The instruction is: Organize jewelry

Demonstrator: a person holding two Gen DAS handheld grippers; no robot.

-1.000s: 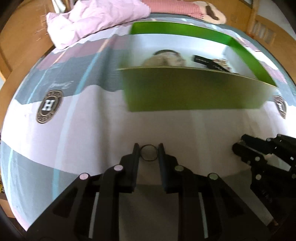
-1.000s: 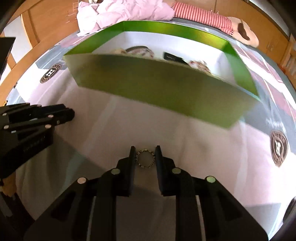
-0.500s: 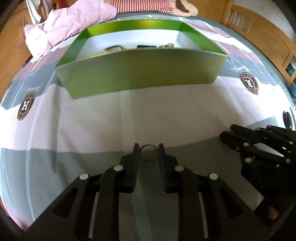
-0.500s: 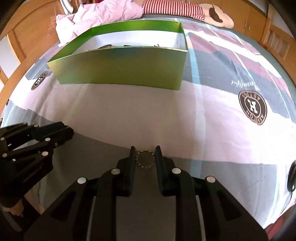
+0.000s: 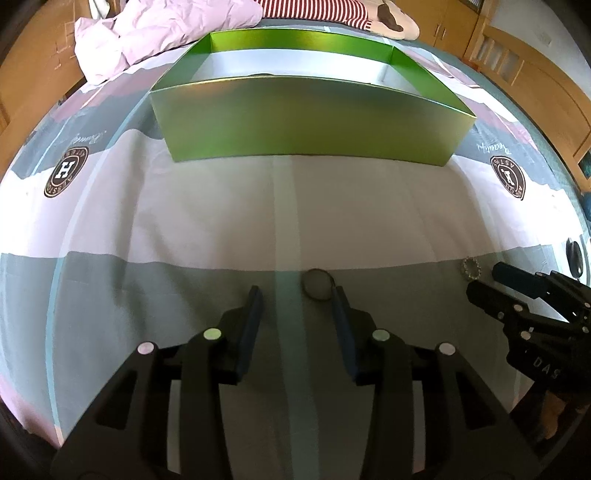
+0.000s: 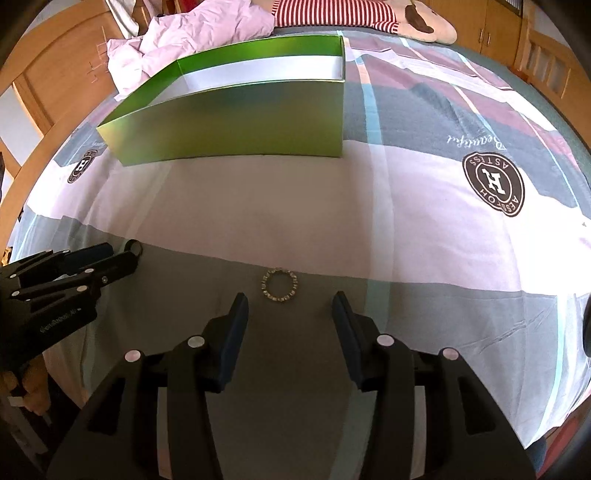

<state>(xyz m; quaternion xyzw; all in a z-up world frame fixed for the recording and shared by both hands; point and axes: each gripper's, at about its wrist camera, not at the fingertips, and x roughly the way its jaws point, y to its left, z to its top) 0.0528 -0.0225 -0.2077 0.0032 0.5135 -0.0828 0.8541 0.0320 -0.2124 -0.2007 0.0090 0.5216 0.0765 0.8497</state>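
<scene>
Two hand-held grippers over a patterned bedspread [image 5: 369, 206], each seen from its own wrist camera. The left gripper [image 5: 297, 297] has its jaws parted and opening; a thin dark ring [image 5: 317, 283] lies on the cloth just ahead of the fingertips, close beside the right-hand finger, and whether it touches that finger cannot be told. The right gripper [image 6: 286, 304] likewise stands with jaws parted and opening; a beaded ring [image 6: 279, 285] lies flat on the cloth just beyond its fingertips, clear of both pads. Ahead of both tools, well apart from the rings, stands an open green box [image 5: 306, 122]. The left view alone looks over the box's near wall to its pale interior and far corner; the contents are too hidden to name. The right view alone shows the box's right end wall and the thin ring at the tip of the left tool, which enters at that view's left edge. The left view in turn shows the beaded ring just ahead of the right tool at its right edge. A crumpled pink cloth [image 6: 207, 33] lies beyond the box.
</scene>
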